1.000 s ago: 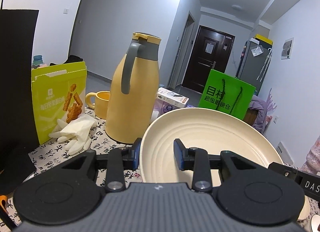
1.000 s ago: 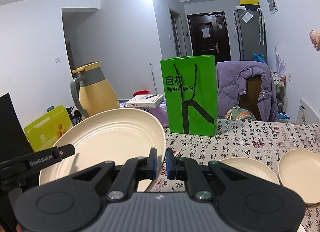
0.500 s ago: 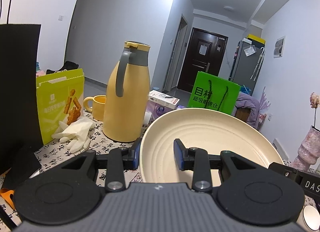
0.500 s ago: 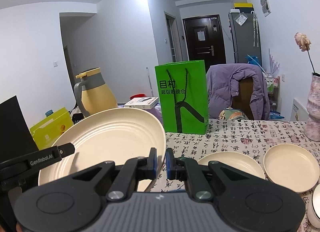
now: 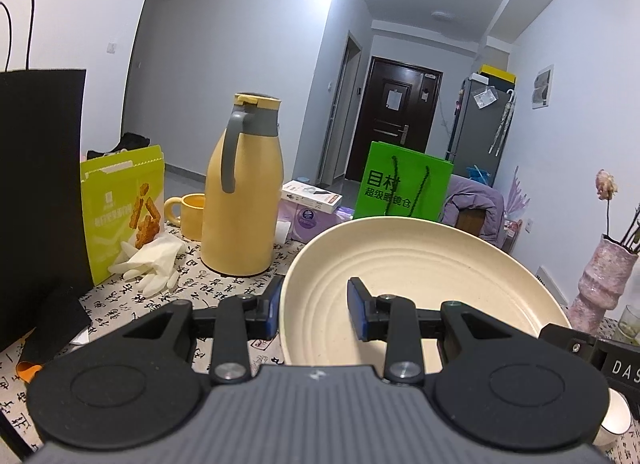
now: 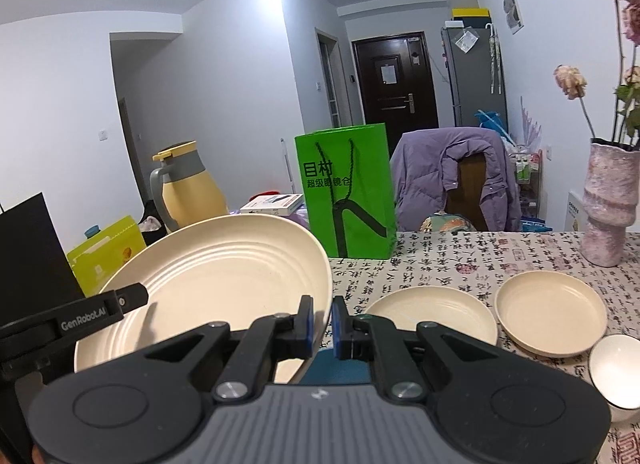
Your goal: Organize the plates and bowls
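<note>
The left gripper (image 5: 316, 310) and right gripper (image 6: 322, 322) each clamp opposite rims of the large cream plate (image 6: 208, 276), which is held tilted above the table (image 6: 460, 260). At 3 o'clock of it lie two smaller plates (image 6: 432, 312) and a white bowl (image 6: 618, 368).

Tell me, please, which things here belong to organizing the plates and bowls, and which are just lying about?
Job: large cream ridged plate gripped by both grippers; two smaller cream plates; white bowl.

Lying about: yellow thermos jug; green paper bag; pink vase; white gloves.
</note>
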The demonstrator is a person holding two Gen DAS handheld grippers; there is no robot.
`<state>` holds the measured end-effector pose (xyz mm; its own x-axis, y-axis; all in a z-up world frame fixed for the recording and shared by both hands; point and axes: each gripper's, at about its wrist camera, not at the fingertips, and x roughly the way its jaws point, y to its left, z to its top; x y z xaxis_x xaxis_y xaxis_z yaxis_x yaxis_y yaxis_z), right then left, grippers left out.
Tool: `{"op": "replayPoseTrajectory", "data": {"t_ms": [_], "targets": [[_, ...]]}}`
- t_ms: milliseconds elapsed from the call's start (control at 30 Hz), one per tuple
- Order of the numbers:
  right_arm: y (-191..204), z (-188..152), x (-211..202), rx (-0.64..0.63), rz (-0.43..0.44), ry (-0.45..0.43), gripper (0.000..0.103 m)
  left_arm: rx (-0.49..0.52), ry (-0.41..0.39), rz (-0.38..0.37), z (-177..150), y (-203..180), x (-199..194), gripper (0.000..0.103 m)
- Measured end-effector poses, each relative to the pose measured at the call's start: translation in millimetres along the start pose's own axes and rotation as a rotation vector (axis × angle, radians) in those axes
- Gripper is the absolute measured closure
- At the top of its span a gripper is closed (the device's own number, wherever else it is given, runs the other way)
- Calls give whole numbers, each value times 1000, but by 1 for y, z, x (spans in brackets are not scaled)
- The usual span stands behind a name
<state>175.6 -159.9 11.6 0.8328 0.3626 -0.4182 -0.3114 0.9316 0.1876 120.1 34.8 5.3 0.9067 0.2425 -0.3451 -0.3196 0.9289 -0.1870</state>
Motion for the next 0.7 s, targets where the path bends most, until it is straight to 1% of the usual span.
{"op": "replayPoseTrajectory", "data": {"t_ms": [67,300,700], "targets": [[-3,-3,-9,2,-1,-4,94,4,-2,-8,-2,-3,-6,68],[-11,-8,-31,10,-20,-19,94,25,-13,-22,-10,-15,-25,68],[-34,-27,-57,58,-34,-24,94,57,19,-51,-28,-32,-42,68]]}}
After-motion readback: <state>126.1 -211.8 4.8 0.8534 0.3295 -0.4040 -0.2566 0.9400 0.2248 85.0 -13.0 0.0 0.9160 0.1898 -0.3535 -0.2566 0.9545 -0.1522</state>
